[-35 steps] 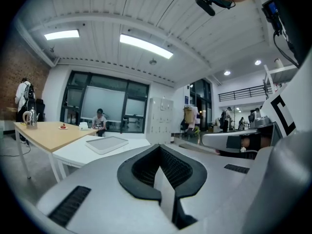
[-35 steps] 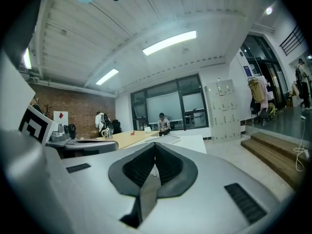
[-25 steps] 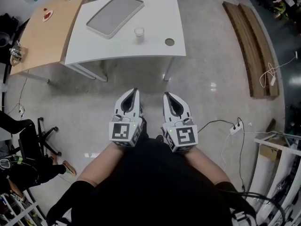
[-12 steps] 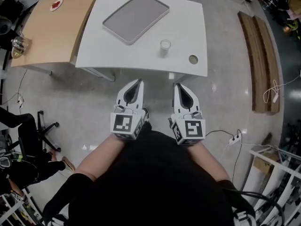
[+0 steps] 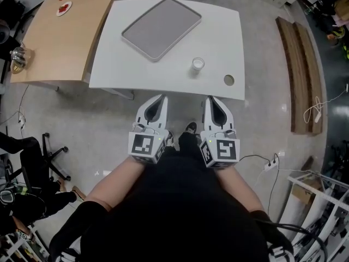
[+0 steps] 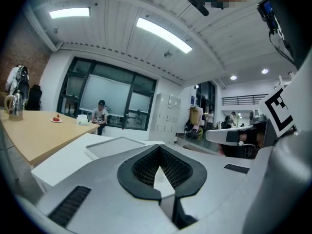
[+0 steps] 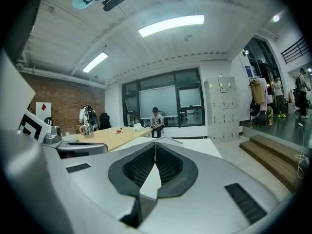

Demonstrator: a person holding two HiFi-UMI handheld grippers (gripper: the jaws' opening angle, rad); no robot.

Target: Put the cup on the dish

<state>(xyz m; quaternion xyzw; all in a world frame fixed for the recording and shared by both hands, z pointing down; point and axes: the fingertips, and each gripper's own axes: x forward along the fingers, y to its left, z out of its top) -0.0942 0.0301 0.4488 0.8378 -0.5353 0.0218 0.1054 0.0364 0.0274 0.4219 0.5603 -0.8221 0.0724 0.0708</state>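
Note:
A small white cup stands upright on the white table, near its front right. Left of it and farther back lies the dish, a flat grey tray with a white rim; its near corner also shows in the left gripper view as the tray. My left gripper and right gripper are held side by side close to my body, just short of the table's front edge, both pointing at it. Both are shut with nothing between the jaws. The left gripper and right gripper show their tips meeting.
A small round tan disc lies near the table's front right corner. A wooden table adjoins on the left, with a plate of something red and a kettle. Long wooden boards lie on the floor at right.
The white table has come nearer and lower in the head view, and my grippers now sit just before its front edge. Both grippers stayed shut.

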